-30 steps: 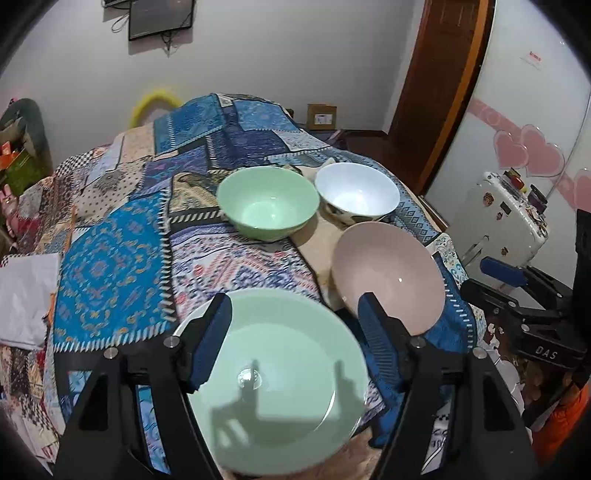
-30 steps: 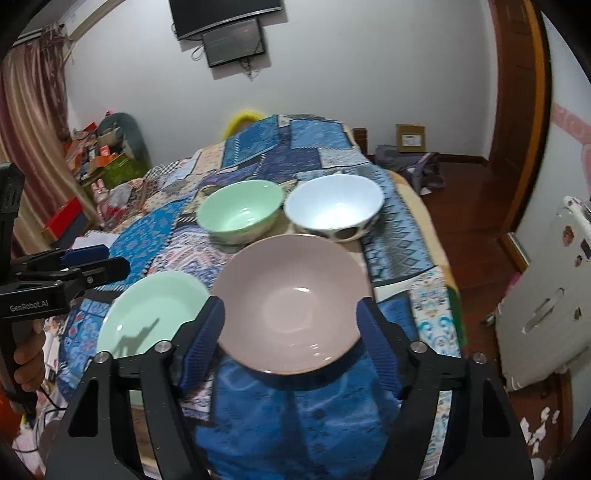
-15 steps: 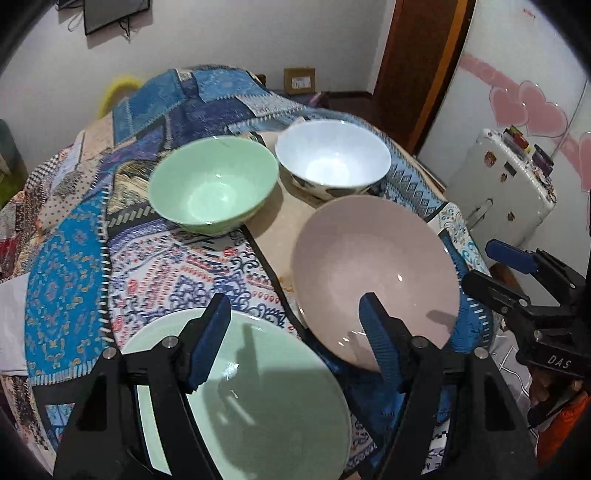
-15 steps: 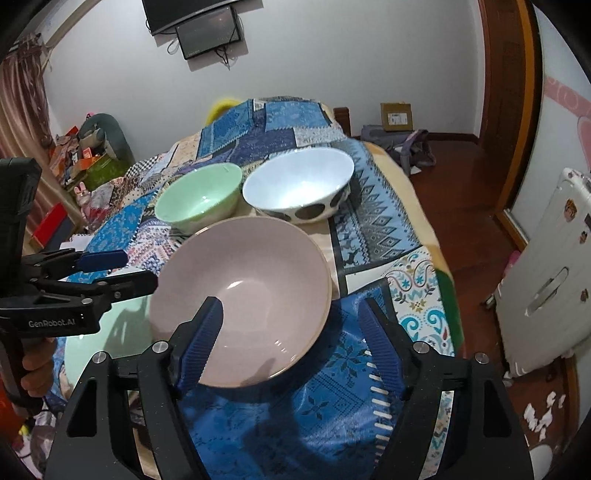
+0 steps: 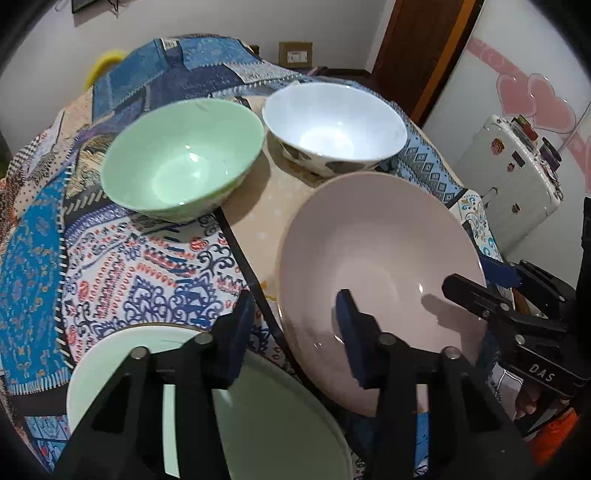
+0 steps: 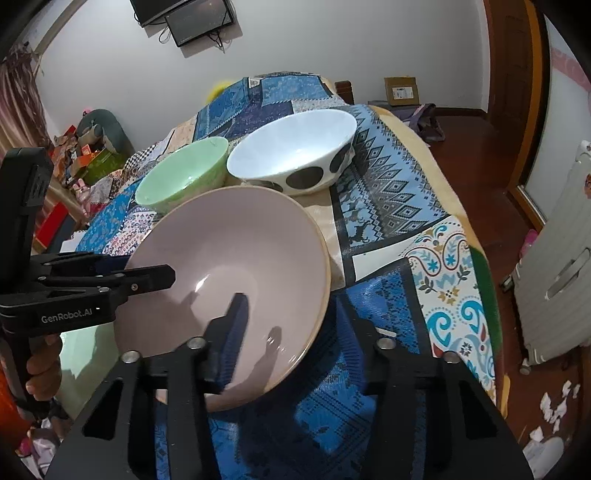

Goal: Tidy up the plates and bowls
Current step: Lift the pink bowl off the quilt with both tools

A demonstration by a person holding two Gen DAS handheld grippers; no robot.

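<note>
Now both tools are closing. The left tool [image 5: 295, 321] straddles the near-left rim of the pink plate [image 5: 380, 258], not yet pressing. The right tool [image 6: 295, 325] straddles its near-right rim likewise. Behind it on the surface [image 6: 388, 221] stand the green bowl [image 5: 181, 155] and white bowl [image 5: 332, 125]; the green plate [image 5: 266, 417] lies at the near edge.

A lived-in room of a home; a table draped in a patchwork cloth [image 6: 388, 206] carries household bowls [image 5: 332, 125]; a wall screen [image 6: 199, 22], wooden door [image 5: 417, 48], white suitcase [image 5: 517, 177] and pink heart stickers [image 5: 532, 96] on a panel; boxes and toys [image 6: 88, 155] cluttered by a curtain [image 6: 18, 103].
</note>
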